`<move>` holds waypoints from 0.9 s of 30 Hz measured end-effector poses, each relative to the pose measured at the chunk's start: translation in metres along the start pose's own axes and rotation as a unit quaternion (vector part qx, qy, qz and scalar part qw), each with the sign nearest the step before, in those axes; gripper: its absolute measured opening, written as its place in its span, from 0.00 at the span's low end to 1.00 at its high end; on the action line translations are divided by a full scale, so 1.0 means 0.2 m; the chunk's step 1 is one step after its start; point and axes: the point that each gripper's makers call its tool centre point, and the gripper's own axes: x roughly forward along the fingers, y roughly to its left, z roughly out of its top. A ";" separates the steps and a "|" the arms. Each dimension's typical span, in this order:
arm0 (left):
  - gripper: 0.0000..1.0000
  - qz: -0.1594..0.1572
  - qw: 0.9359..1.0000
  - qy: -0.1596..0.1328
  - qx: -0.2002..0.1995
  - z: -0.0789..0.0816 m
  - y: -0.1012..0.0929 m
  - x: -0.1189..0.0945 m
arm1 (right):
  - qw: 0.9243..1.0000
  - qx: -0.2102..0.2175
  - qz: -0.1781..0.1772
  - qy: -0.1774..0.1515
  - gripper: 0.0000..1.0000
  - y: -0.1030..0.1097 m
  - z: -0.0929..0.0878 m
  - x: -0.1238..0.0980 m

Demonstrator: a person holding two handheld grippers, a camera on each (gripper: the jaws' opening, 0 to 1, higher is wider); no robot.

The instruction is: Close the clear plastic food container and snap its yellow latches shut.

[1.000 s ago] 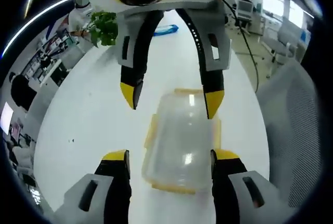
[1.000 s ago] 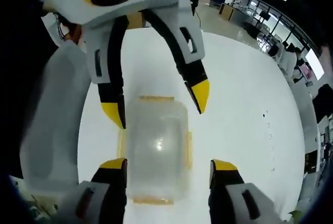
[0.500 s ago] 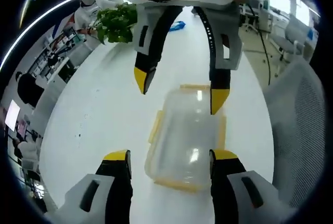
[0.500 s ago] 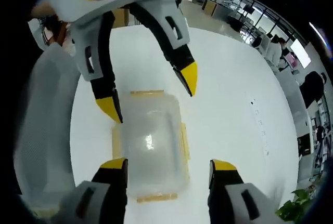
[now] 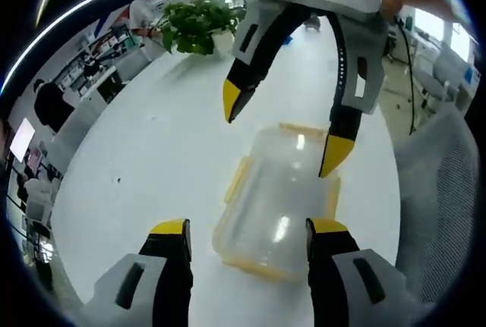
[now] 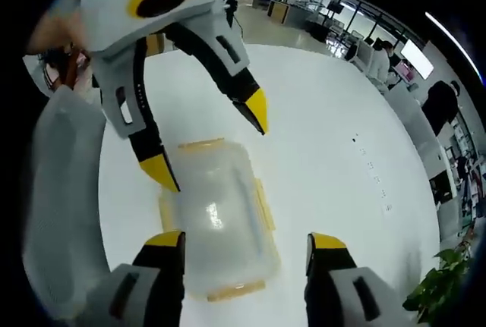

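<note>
I hold both tools above the white table (image 5: 137, 160), one facing the other across the clear food container (image 5: 277, 202). My left gripper (image 5: 247, 228) stands wide open at the bottom of its own view and grips nothing; my right gripper (image 6: 247, 240) is just as wide and just as empty. In the left gripper view the container lies in the lower middle, lid down on the box, its yellow latches (image 5: 235, 179) splayed outward along the edges. In the right gripper view it lies lower left of centre (image 6: 216, 217), with the left gripper (image 6: 209, 141) coming down from the top.

Over the last second the right gripper (image 5: 285, 133) has climbed toward the top of the left gripper view, and more of the potted plant (image 5: 199, 25) at the upper left has come in. The container looks unmoved on the table. I judge that I have lifted both tools a little off the lid. The latches still look unsnapped, so pressing them down is what remains.
</note>
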 end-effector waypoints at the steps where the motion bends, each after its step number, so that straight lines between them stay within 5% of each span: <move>1: 0.59 0.009 1.000 -0.005 -0.011 0.00 0.02 -0.01 | 1.000 0.004 -0.007 -0.003 0.65 -0.01 0.00 -0.01; 8: 0.61 0.056 0.994 -0.016 -0.089 -0.05 0.10 -0.06 | 0.995 0.086 -0.031 -0.032 0.64 -0.01 0.01 -0.02; 12: 0.61 0.044 0.987 -0.041 -0.150 -0.06 0.06 -0.06 | 0.991 0.118 -0.048 -0.039 0.64 -0.03 -0.02 -0.02; 16: 0.63 0.060 0.984 -0.034 -0.166 -0.11 0.05 -0.06 | 0.986 0.141 -0.061 -0.056 0.64 -0.04 -0.01 -0.03; 20: 0.68 0.113 0.973 -0.027 -0.200 -0.16 0.08 -0.06 | 0.982 0.161 -0.073 -0.062 0.64 -0.03 -0.03 -0.03; 22: 0.69 0.110 0.970 -0.030 -0.212 -0.17 0.06 -0.06 | 0.976 0.191 -0.073 -0.069 0.64 -0.01 -0.04 -0.02; 23: 0.69 0.106 0.962 -0.048 -0.248 -0.16 0.05 -0.05 | 0.973 0.203 -0.078 -0.075 0.64 -0.02 -0.04 -0.02; 27: 0.69 0.104 0.952 -0.057 -0.281 -0.19 0.03 -0.04 | 0.969 0.214 -0.099 -0.079 0.65 -0.03 -0.06 -0.03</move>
